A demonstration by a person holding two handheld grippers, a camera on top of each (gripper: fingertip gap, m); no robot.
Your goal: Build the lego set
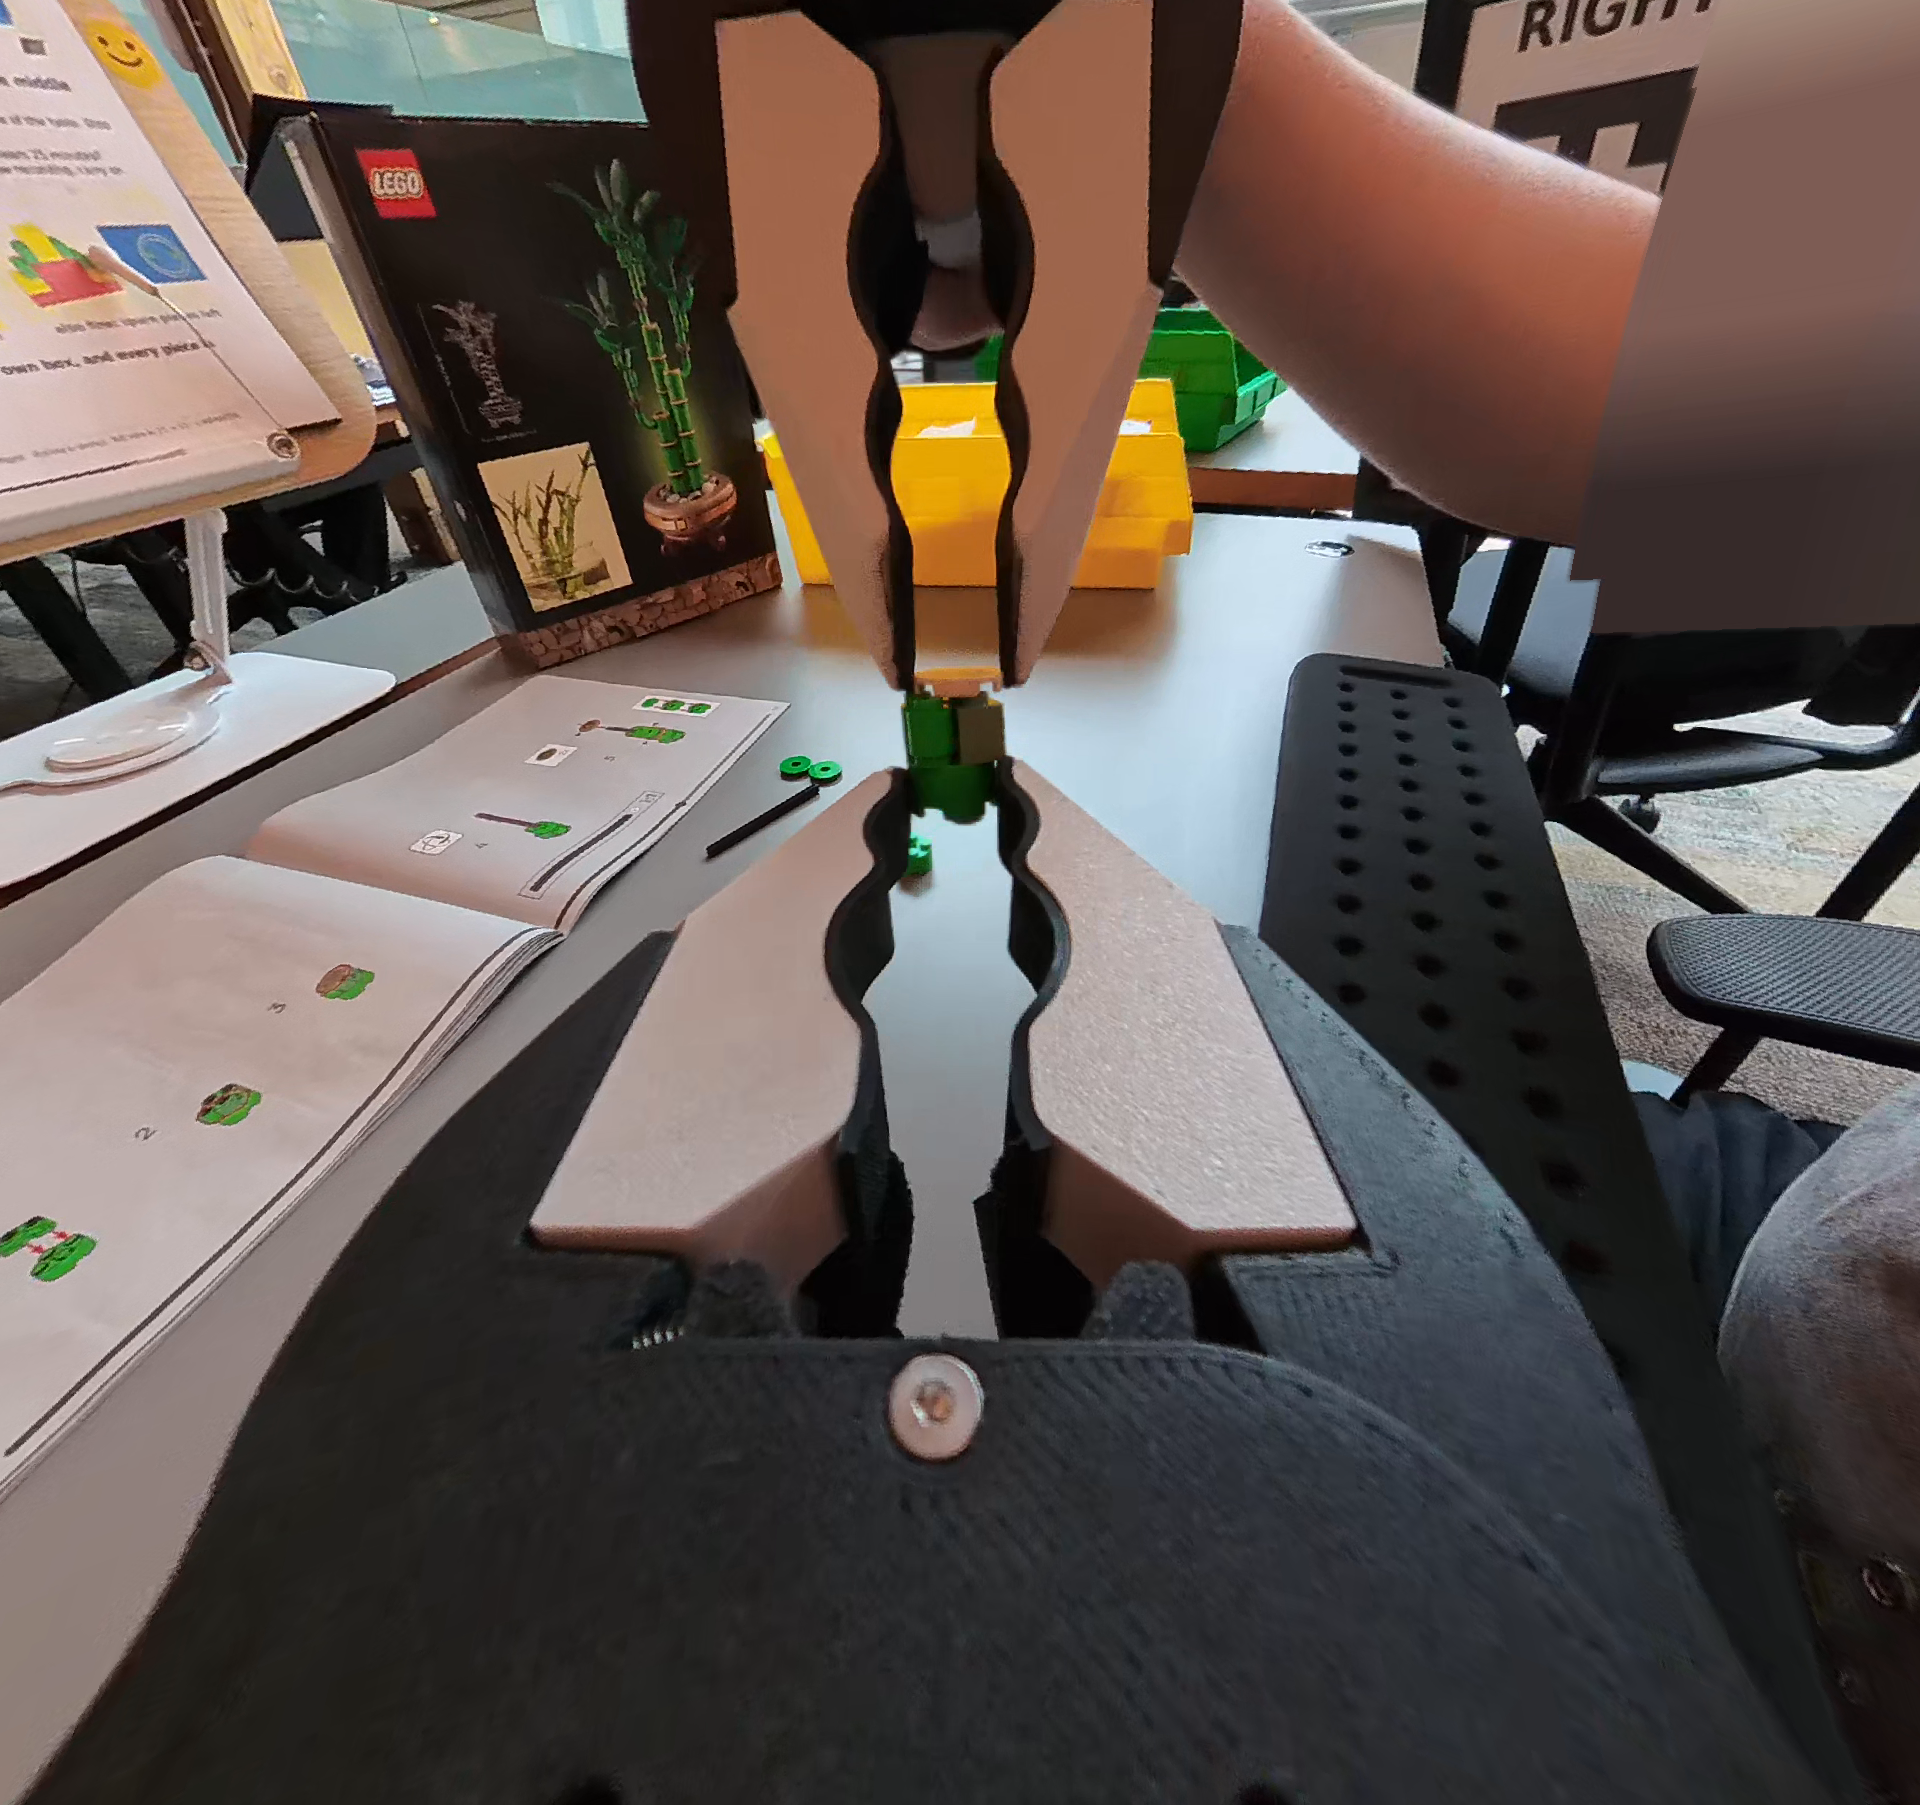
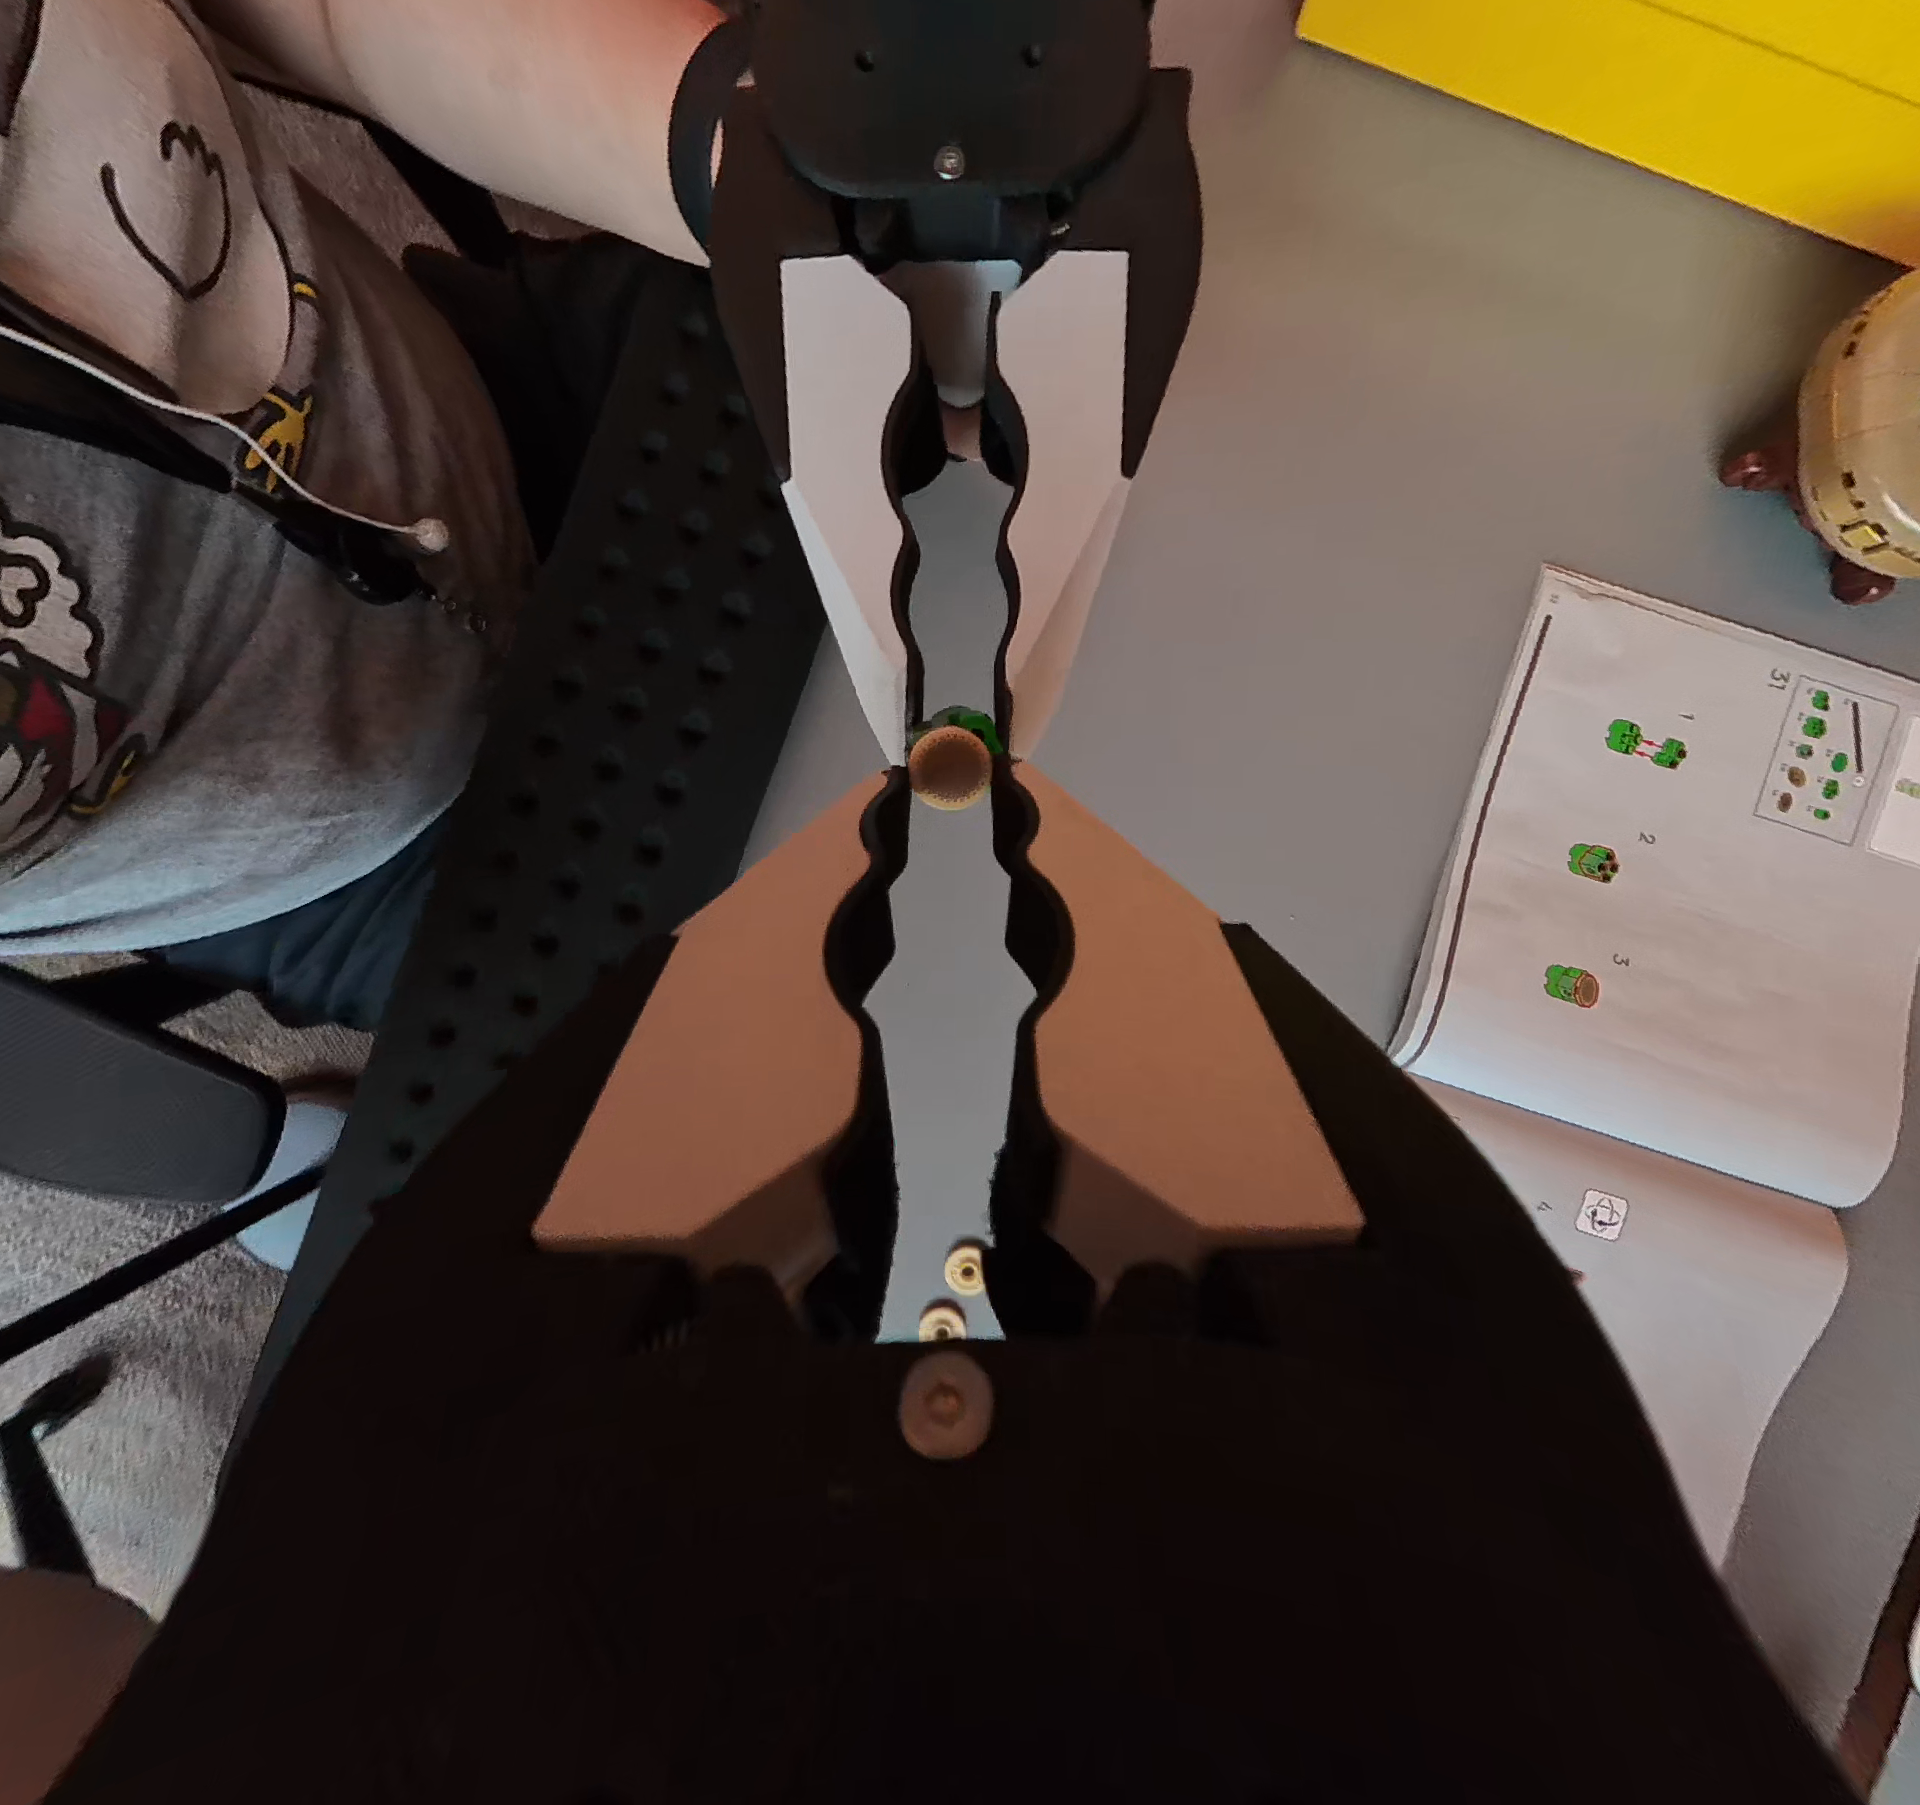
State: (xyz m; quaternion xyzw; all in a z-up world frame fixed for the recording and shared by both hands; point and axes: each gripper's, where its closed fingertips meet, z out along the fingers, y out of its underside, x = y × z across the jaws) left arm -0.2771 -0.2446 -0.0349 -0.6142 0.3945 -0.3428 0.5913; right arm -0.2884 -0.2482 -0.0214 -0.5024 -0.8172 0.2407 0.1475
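My left gripper (image 1: 951,776) is shut on a small green brick assembly (image 1: 948,753) and holds it above the grey table (image 1: 1143,768). My right gripper (image 1: 958,683) comes down from above, shut on a tan round piece (image 1: 956,682) that sits against the top of the green assembly. In the right wrist view my right gripper (image 2: 951,770) grips the tan round piece (image 2: 948,768) end-on. Behind it the left gripper (image 2: 954,725) holds the green assembly (image 2: 971,721), which is mostly hidden.
Two green round pieces (image 1: 809,768), a black rod (image 1: 762,820) and a small green piece (image 1: 918,853) lie on the table beside the open instruction booklet (image 1: 312,976). The set's box (image 1: 561,353) and a yellow bin (image 1: 1132,498) stand behind. Two tan round pieces (image 2: 964,1270) lie below. My left and right fingertips are right by each other.
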